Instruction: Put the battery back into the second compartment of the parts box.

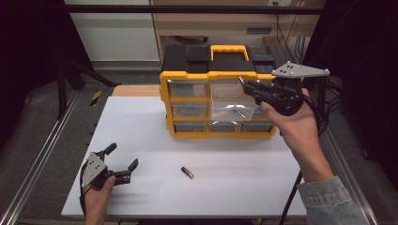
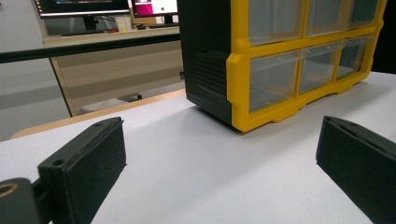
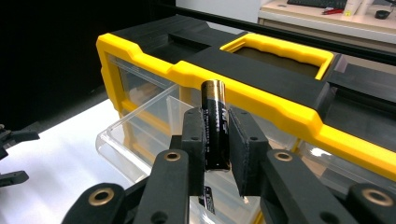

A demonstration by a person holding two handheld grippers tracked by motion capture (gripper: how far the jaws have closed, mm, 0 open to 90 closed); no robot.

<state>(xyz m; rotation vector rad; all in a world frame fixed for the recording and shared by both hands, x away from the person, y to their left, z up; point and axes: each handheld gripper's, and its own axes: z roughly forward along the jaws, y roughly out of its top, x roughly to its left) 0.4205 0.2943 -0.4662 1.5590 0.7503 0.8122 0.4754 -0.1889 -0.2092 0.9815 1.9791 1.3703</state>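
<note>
The right gripper (image 3: pixel 217 140) is held up in front of the yellow and black drawer cabinet (image 1: pixel 187 77), near its top right corner in the high view. Its jaws are pinching a black and gold battery (image 3: pixel 215 126), which stands upright between the two pads with its gold end sticking out above them. Just below and beyond the battery a clear drawer (image 3: pixel 140 135) is pulled out of the cabinet; in the high view that open drawer (image 1: pixel 232 110) sits in the middle row, and another battery (image 1: pixel 240 113) lies inside it. The cabinet's yellow carry handle (image 3: pixel 280 49) shows behind the gripped battery in the right gripper view.

The left gripper (image 1: pixel 121 162) rests low at the near left part of the white desk (image 1: pixel 141 122), well apart from the cabinet. Its jaws are spread wide with nothing between them, and in the left gripper view the bare desk top (image 2: pixel 210 163) lies in the gap, with the cabinet's left side (image 2: pixel 210 60) farther off.

One more battery (image 1: pixel 187 172) lies flat on the desk in front of the cabinet, between the two hands and touching neither gripper. The remaining drawers in the cabinet sit pushed in
</note>
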